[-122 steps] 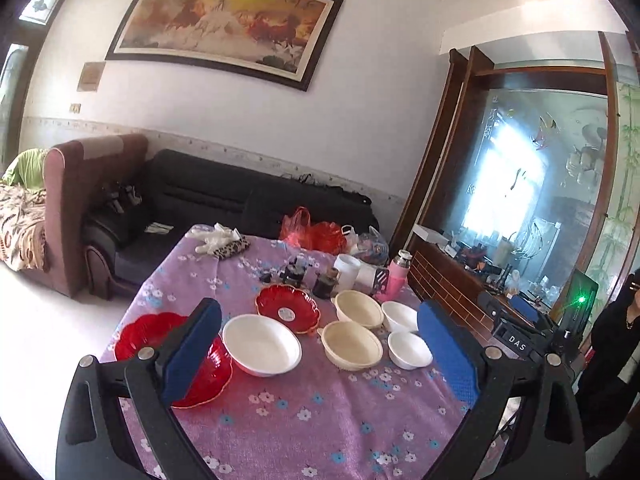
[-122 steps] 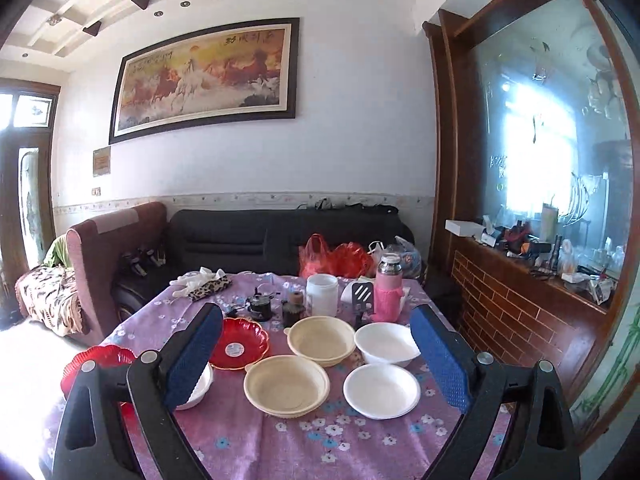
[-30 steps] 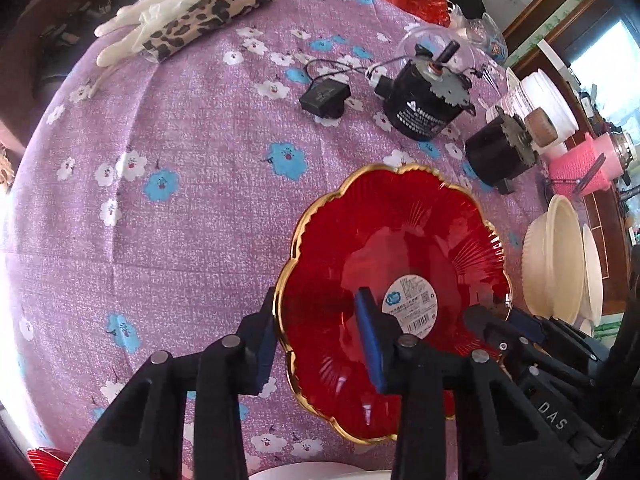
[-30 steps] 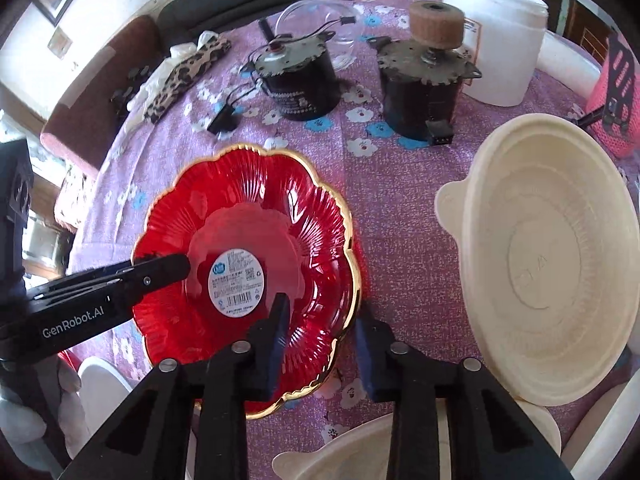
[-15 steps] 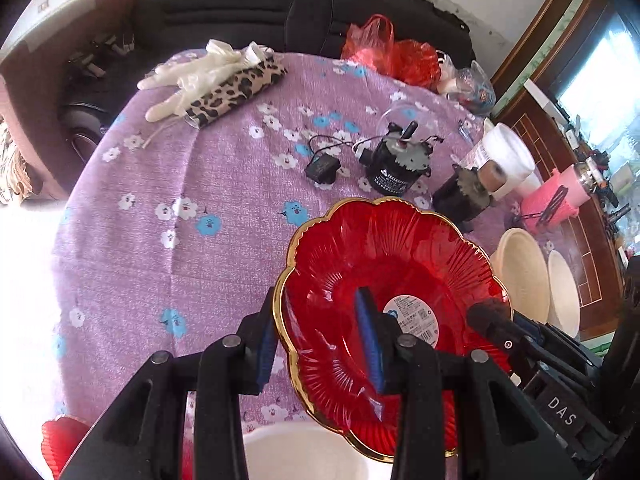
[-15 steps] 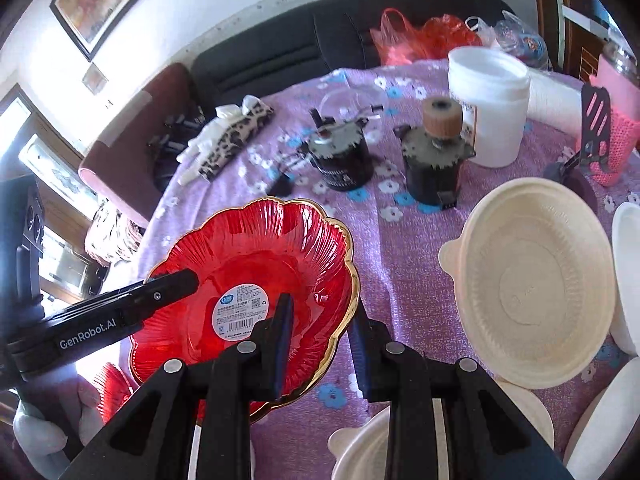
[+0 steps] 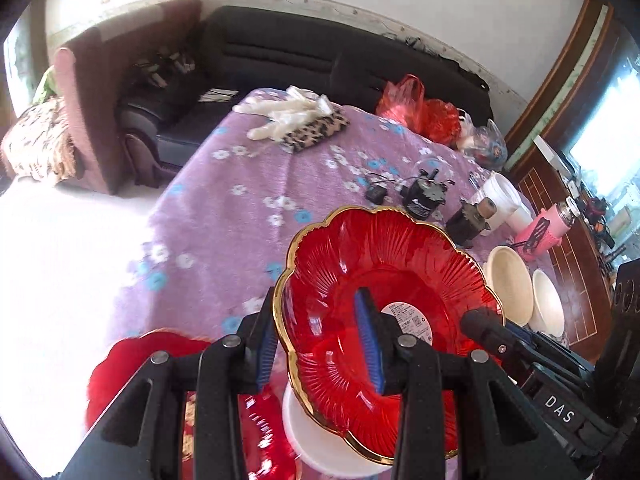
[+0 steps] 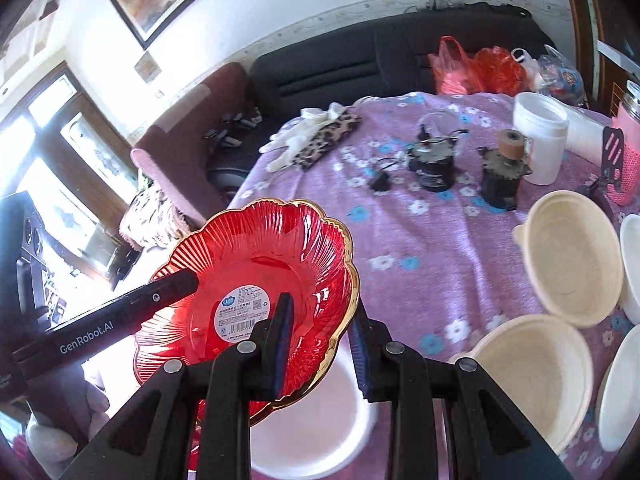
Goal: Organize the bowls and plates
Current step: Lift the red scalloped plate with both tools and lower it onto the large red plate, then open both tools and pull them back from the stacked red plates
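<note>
A red scalloped plate with a gold rim (image 7: pixel 384 280) (image 8: pixel 256 256) is held in the air over the purple flowered table (image 7: pixel 240 208). My left gripper (image 7: pixel 318 340) is shut on its left rim. My right gripper (image 8: pixel 320 336) is shut on its right rim. Below it sit a white bowl (image 8: pixel 312 424) (image 7: pixel 316 448) and a second, larger red plate (image 7: pixel 132 364). Two cream bowls (image 8: pixel 572 256) (image 8: pixel 536 368) and white bowls (image 8: pixel 632 264) stand on the right.
Two black motors (image 8: pixel 432 160) (image 8: pixel 500 172), a white mug (image 8: pixel 538 140), a pink flask (image 8: pixel 628 148), gloves and a leopard pouch (image 8: pixel 320 140) lie on the far half of the table. A black sofa (image 7: pixel 320 60) stands behind it.
Both grippers have lifted the red plate higher off the table and carried it toward the near left, over the white bowl and the larger red plate.
</note>
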{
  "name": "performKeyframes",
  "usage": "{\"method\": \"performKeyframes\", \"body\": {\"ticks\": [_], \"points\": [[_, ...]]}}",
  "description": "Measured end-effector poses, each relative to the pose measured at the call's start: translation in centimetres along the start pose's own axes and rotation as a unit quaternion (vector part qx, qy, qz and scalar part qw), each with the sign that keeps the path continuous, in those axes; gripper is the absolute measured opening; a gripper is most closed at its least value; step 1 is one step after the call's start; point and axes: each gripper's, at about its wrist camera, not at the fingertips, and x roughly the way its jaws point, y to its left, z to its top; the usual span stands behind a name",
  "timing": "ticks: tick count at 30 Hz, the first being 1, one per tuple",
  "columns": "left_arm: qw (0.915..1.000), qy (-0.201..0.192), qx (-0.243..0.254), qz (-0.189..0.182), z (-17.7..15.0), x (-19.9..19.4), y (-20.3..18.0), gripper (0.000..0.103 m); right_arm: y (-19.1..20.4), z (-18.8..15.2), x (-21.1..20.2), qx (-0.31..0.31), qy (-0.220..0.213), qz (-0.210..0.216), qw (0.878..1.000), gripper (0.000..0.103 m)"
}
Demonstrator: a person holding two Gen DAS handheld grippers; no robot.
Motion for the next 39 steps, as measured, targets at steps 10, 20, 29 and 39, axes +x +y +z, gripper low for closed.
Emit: {"method": "performKeyframes", "body": {"ticks": [10, 20, 29, 39], "points": [[0.9966, -0.033, -0.06, 0.046, -5.9, -5.7, 9.1, 0.036, 9.5, -6.4, 2.4, -0.061, 0.043, 0.041, 0.996, 0.03], [0.9902, -0.007, -0.132, 0.044, -11.0, -2.7, 16.1, 0.036, 12.5, -13.0, 9.3, -0.084, 0.12, 0.036, 0.989, 0.03], [0.9885, -0.02, -0.146, 0.032, -13.9, -0.7, 16.6, 0.036, 12.0, -13.8, 10.8, -0.104, 0.109, 0.006, 0.989, 0.03], [0.9874, -0.03, -0.155, 0.01, -14.1, -1.5, 16.4, 0.059, 12.1, -13.5, 10.7, -0.106, 0.094, 0.019, 0.99, 0.042]]}}
